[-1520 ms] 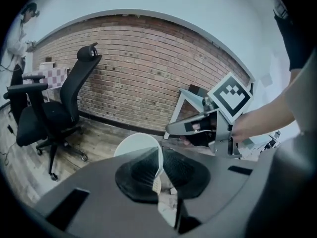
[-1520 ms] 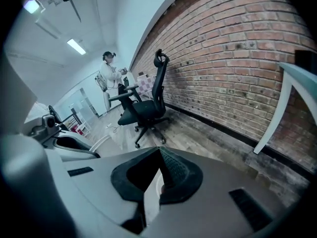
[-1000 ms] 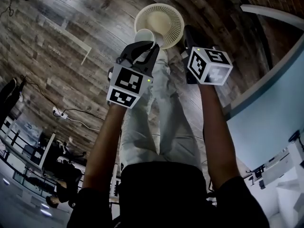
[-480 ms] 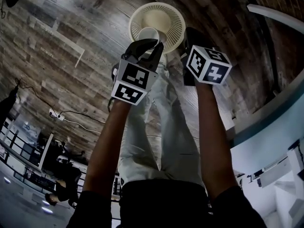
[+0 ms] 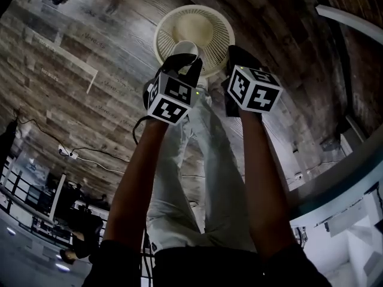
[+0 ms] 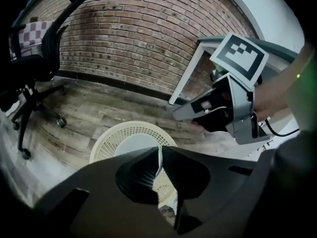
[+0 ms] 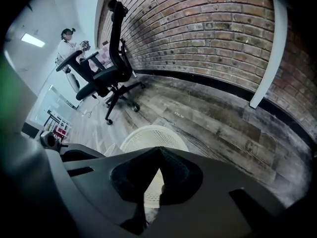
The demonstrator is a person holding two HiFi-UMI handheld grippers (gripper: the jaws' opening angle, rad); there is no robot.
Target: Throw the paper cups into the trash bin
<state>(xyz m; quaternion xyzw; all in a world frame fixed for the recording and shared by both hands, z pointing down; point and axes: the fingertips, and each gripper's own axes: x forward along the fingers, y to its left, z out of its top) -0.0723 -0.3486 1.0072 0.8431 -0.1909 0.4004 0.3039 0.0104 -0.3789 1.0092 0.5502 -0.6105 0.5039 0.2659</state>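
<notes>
The carry is nearly over and the drop is next. The left gripper (image 6: 159, 150) is clamped on the thin wall of a paper cup (image 5: 184, 46), which hangs mouth-up above the near-left part of the cream mesh trash bin (image 5: 164, 36). The right gripper (image 7: 158, 148) hangs just to its right with its jaws together and nothing between them. The next move probably calls only for the left jaws to part while the cup is over the opening, so that it falls inside rather than catching the rim. Compared with a second ago, both grippers have sunk towards the bin. The cup now lies further inside its rim, and the grip is unchanged.
</notes>
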